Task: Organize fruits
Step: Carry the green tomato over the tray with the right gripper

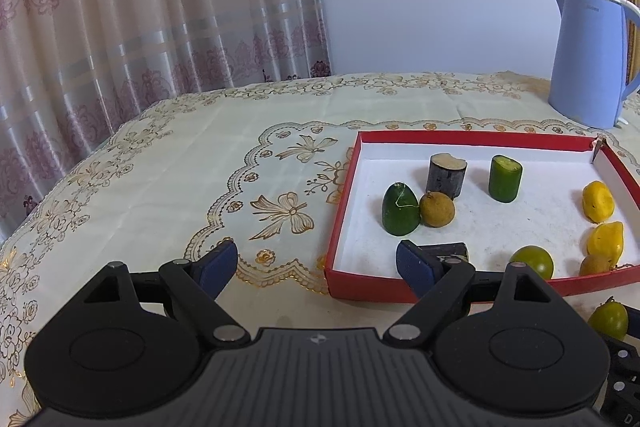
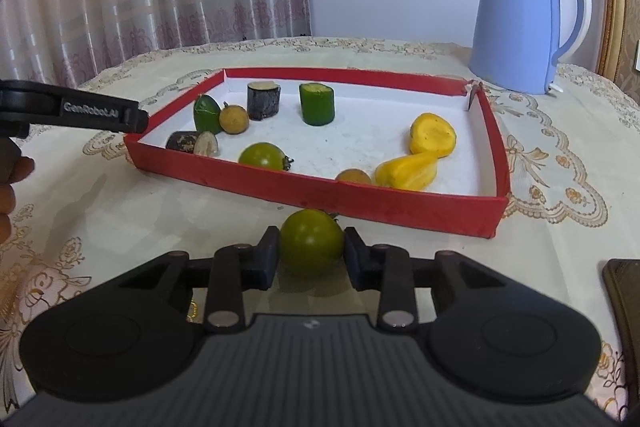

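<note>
My right gripper (image 2: pixel 311 247) is shut on a green tomato (image 2: pixel 311 241), which rests on the tablecloth just in front of the red tray (image 2: pixel 360 199). The same tomato (image 1: pixel 608 319) shows at the lower right of the left wrist view. Inside the white-floored tray lie another green tomato (image 2: pixel 262 155), two green cucumber pieces (image 2: pixel 317 103), two dark cut pieces (image 2: pixel 263 101), two brown round fruits (image 2: pixel 234 119) and two yellow pieces (image 2: pixel 433 133). My left gripper (image 1: pixel 316 259) stands open and holds nothing, at the tray's near left corner (image 1: pixel 332 271). One of its fingers (image 2: pixel 100 113) reaches in from the left.
A blue electric kettle (image 2: pixel 520 19) stands behind the tray at the back right. A curtain (image 1: pixel 140 7) hangs beyond the table's left edge. A dark flat object (image 2: pixel 624 307) lies at the right edge. A person's hand (image 2: pixel 8 187) shows at the far left.
</note>
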A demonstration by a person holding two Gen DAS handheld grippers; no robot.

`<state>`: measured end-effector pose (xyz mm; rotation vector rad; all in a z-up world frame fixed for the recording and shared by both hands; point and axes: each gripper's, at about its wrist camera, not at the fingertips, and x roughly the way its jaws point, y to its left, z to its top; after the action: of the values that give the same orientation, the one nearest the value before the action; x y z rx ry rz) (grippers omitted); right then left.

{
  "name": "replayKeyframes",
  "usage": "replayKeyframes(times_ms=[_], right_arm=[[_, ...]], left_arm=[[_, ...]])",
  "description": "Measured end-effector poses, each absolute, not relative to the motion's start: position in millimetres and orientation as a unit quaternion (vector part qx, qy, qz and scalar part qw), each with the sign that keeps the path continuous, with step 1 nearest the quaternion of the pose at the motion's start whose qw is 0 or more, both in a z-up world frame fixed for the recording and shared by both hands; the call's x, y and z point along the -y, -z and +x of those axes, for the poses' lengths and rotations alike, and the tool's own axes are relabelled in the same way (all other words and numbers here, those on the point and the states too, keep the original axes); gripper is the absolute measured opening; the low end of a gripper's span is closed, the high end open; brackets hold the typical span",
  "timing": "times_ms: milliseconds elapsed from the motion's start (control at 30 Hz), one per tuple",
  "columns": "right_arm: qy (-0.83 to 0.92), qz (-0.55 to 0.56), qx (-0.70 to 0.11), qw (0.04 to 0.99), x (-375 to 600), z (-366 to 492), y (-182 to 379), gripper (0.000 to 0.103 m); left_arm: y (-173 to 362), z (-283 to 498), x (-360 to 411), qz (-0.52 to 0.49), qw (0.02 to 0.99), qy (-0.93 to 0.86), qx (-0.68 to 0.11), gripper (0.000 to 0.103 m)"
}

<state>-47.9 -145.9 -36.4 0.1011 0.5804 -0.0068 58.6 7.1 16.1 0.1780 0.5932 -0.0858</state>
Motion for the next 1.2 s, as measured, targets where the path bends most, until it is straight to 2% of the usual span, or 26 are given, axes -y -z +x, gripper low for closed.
replayKeyframes(times_ms=[633, 1200], right_arm=[[0.001, 0.042, -0.235, 0.971, 154, -42, -4, 0.032], [0.036, 0.06, -0.245, 0.967, 180, 17, -7, 0.032]], left_arm=[[-15, 54, -5, 0.088, 0.951, 0.047, -0.293, 0.087], [-13, 49, -2, 0.09, 0.949, 0.055, -0.298, 0.087]])
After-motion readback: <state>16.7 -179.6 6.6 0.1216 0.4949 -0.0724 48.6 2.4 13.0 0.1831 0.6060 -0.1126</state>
